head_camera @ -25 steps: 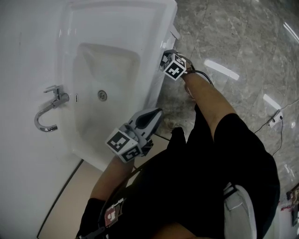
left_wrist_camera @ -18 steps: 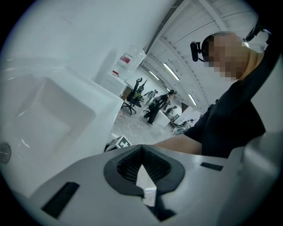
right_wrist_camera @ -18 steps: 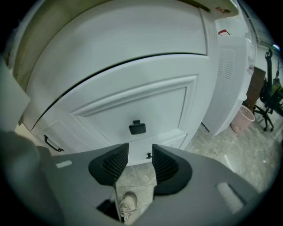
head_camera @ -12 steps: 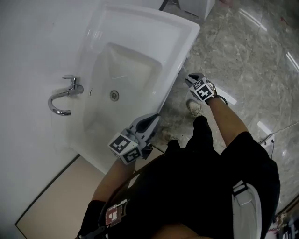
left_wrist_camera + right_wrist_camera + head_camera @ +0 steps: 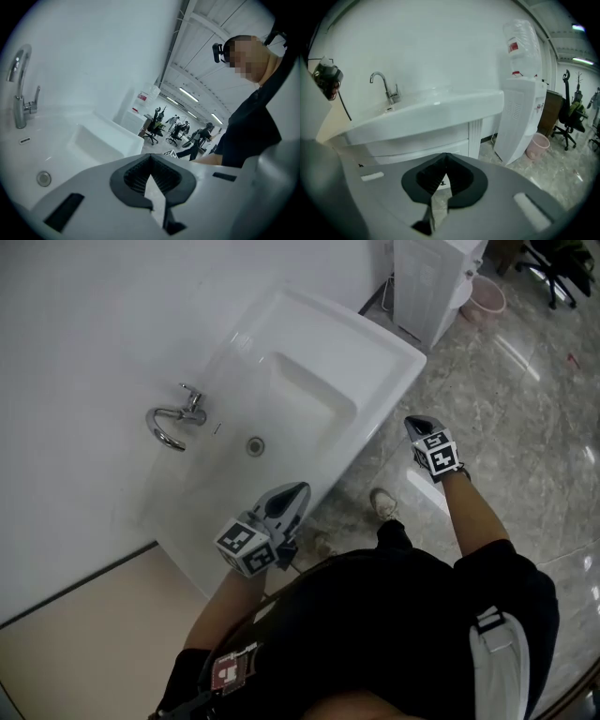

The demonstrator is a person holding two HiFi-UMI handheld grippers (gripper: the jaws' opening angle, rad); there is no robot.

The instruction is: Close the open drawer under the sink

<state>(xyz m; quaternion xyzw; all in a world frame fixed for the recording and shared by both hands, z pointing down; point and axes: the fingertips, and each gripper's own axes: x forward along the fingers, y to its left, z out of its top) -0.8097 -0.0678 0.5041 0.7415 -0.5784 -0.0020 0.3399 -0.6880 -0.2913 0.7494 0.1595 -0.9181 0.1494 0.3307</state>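
The left claw (image 5: 295, 491) hangs above the front edge of the white sink (image 5: 375, 343), its jaws together with nothing between them. The right claw (image 5: 419, 424) is out over the floor, just beyond the sink's front corner. Its jaws have just been closing and now meet on nothing.

The drawer (image 5: 417, 147) sits under the basin in the white cabinet. In the right gripper view its front looks level with the cabinet face, though the claw's body hides its lower part.

A chrome faucet (image 5: 173, 418) stands at the basin's back edge against a plain white wall (image 5: 84, 324). The floor (image 5: 506, 399) is glossy grey marble. Past the sink stand a white water dispenser (image 5: 431, 277), a pink waste bin (image 5: 486, 298) and an office chair (image 5: 553, 259).
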